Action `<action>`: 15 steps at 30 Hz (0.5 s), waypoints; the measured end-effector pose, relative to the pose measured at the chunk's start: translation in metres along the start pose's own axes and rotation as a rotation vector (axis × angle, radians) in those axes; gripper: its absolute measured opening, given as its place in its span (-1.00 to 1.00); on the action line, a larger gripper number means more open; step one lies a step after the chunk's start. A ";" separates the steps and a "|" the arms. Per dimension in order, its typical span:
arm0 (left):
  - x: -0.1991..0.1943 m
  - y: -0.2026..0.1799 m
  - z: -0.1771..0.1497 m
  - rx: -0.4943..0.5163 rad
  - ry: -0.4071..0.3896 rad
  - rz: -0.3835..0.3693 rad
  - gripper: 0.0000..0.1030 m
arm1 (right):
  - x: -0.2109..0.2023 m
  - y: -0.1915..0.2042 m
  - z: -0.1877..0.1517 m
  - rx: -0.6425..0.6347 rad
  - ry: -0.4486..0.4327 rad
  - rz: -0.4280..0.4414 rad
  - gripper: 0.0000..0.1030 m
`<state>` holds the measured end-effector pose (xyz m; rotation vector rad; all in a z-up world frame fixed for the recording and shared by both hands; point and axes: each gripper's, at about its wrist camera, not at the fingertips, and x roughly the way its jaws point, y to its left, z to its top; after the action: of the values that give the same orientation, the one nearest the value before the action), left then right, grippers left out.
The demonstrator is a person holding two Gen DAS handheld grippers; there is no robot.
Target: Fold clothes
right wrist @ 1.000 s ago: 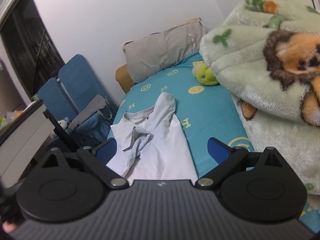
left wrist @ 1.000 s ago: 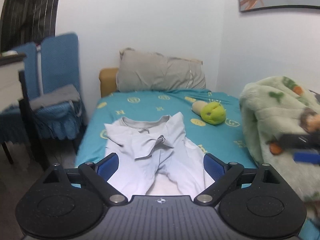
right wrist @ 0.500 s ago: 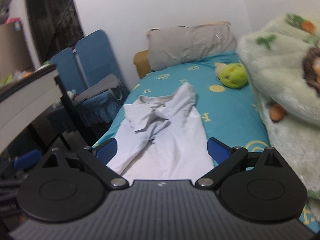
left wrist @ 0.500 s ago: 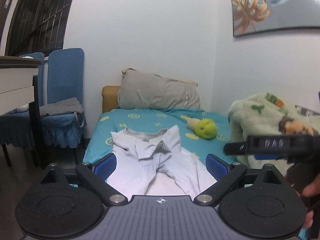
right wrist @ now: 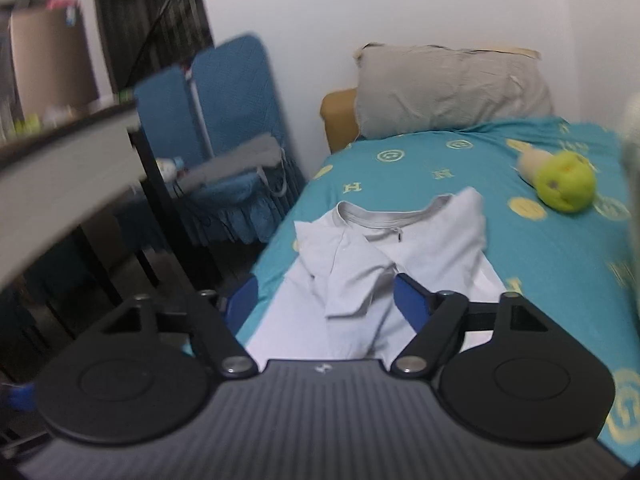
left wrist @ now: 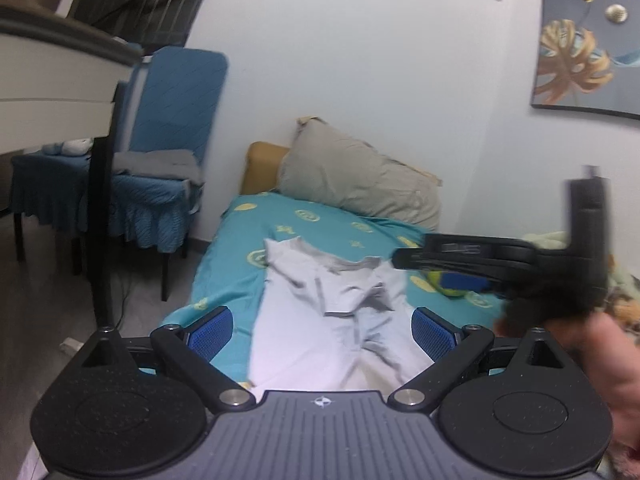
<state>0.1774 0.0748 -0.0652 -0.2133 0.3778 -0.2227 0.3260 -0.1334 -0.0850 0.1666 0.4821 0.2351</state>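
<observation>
A pale grey T-shirt (right wrist: 404,252) lies crumpled on the teal bedsheet (right wrist: 532,264), neck towards the pillow, one sleeve folded over its chest. My right gripper (right wrist: 326,300) hovers just before the shirt's near half. Its jaws are closing, and no cloth is pinched between the blue pads. In the left wrist view the same shirt (left wrist: 332,316) sits beyond my left gripper (left wrist: 322,332), which stands open and holds nothing. The right gripper's black finger (left wrist: 460,250) reaches in from the right above the shirt's shoulder, held by a hand (left wrist: 600,364).
A grey pillow (right wrist: 452,88) leans at the head of the bed. A green plush toy (right wrist: 564,186) lies right of the shirt. Blue chairs (right wrist: 232,120) and a desk (right wrist: 68,172) stand close on the left. A fleece blanket (left wrist: 624,288) is heaped at the right.
Both grippers swung leftwards and rolled. The right gripper's jaws narrowed and it now sits over the shirt's near half. It crosses the right side of the left wrist view.
</observation>
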 end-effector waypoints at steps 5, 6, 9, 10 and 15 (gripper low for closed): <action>0.031 0.014 -0.006 -0.046 0.052 0.001 0.89 | 0.080 0.015 -0.005 -0.160 0.103 -0.011 0.17; 0.036 0.017 -0.008 -0.056 0.063 -0.004 0.89 | 0.092 0.017 -0.008 -0.195 0.131 -0.005 0.12; 0.048 0.025 -0.012 -0.086 0.098 -0.007 0.89 | 0.124 0.019 -0.019 -0.291 0.213 -0.064 0.07; 0.051 0.028 -0.013 -0.102 0.109 -0.008 0.89 | 0.130 0.018 -0.021 -0.308 0.221 -0.087 0.04; 0.056 0.042 -0.018 -0.183 0.133 -0.011 0.89 | 0.135 0.003 -0.018 -0.250 0.185 -0.139 -0.82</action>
<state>0.2288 0.0977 -0.1106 -0.3820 0.5294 -0.2133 0.4327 -0.0931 -0.1588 -0.1340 0.6407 0.1730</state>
